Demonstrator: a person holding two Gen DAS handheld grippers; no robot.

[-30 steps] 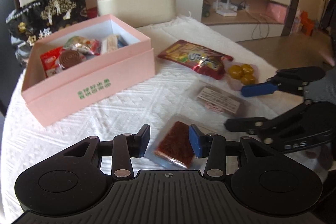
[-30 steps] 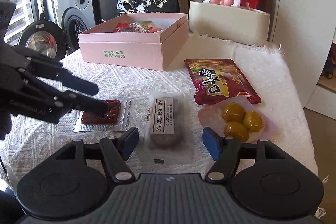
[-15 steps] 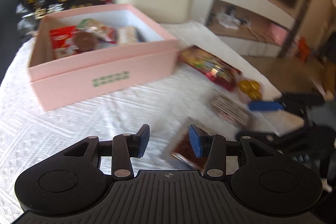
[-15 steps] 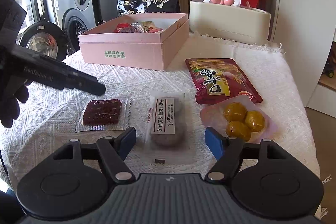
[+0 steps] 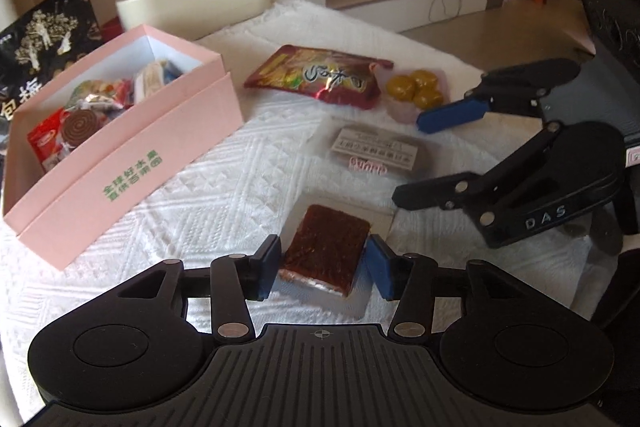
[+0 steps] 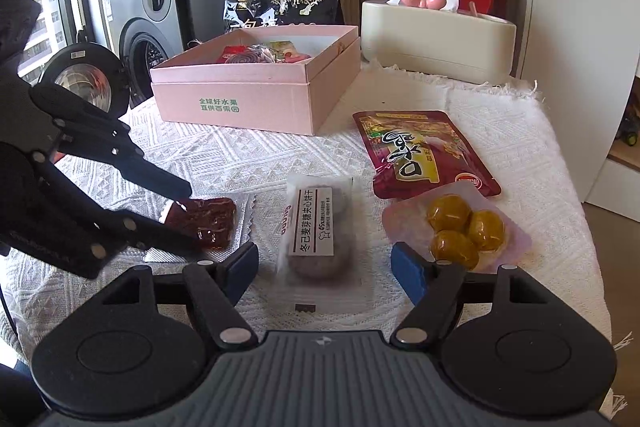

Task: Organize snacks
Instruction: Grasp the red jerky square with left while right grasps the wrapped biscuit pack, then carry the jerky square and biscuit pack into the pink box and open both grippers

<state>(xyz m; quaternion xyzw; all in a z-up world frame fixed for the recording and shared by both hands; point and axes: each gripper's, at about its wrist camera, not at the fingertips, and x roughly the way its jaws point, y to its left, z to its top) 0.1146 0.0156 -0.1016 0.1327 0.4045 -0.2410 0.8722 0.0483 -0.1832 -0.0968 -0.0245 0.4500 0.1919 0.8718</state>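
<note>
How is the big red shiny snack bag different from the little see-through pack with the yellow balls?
The red foil snack bag is larger and opaque, with printed writing, so its contents are hidden. The small clear pack of three yellow balls is smaller and transparent, so you see the round pieces inside. The red bag lies farther from the right gripper; the clear pack lies right beside one of its fingers. Both lie flat on the white cloth, outside the pink box.
</note>
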